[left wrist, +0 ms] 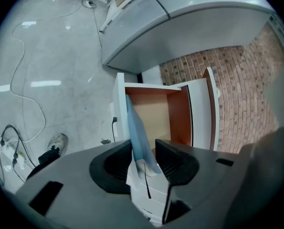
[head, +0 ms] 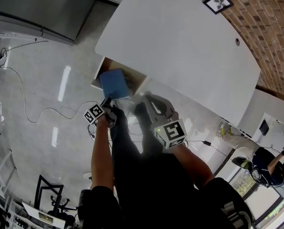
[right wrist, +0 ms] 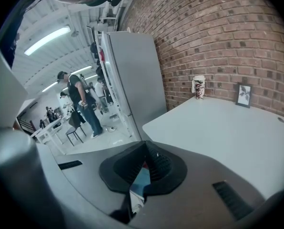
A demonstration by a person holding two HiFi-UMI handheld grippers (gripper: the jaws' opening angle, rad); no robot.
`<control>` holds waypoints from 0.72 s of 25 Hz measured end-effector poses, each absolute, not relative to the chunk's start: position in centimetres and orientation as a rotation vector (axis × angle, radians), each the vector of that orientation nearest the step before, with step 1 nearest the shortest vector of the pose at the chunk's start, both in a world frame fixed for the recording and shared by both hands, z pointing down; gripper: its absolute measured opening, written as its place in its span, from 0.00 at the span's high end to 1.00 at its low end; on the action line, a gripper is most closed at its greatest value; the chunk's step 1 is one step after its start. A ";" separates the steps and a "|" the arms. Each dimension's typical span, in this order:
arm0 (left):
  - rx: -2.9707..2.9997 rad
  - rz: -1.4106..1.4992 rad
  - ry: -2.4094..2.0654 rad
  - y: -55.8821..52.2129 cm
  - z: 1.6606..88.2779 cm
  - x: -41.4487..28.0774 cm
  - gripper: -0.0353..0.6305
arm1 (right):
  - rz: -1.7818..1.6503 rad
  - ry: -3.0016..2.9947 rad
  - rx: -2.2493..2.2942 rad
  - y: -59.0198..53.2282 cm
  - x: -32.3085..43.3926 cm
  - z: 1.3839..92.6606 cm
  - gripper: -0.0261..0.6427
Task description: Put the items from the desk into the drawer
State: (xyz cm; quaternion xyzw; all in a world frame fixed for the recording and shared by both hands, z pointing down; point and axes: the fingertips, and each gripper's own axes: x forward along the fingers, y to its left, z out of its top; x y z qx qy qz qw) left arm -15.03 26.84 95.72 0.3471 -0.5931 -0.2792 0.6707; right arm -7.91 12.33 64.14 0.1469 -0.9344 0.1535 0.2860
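A blue notebook stands on edge over the open drawer below the white desk, its near corner between the jaws of the left gripper. In the left gripper view those jaws stand apart around the notebook, released rather than pinching it, with the drawer's wooden inside straight ahead. Whether the far edge already rests on the drawer floor cannot be told. The right gripper hangs beside the drawer, jaws clenched on nothing. The step in hand looks like the drop-off. The next move likely calls for backing the left gripper away so the notebook settles flat inside. A framed picture and a cup remain on the desk.
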 end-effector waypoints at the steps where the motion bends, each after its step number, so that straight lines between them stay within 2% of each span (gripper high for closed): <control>1: 0.791 -0.613 -1.338 26.9 95.6 -15.0 0.74 | 0.410 -2.494 0.396 12.3 -7.8 64.2 0.96; 7: 0.763 -0.650 -1.347 29.0 93.5 -15.7 0.67 | 0.421 -2.499 0.417 12.3 -6.9 63.4 0.96; 11: 0.790 -0.679 -1.379 30.4 90.4 -17.0 0.69 | 0.423 -2.527 0.423 12.0 -7.3 62.1 0.96; 16: 0.937 -0.694 -1.519 29.6 82.4 -19.1 0.88 | 0.424 -2.559 0.434 11.4 -7.2 59.5 0.96; 18: 1.012 -0.702 -1.569 28.7 78.1 -19.5 0.92 | 0.422 -2.573 0.443 11.2 -7.0 58.1 0.96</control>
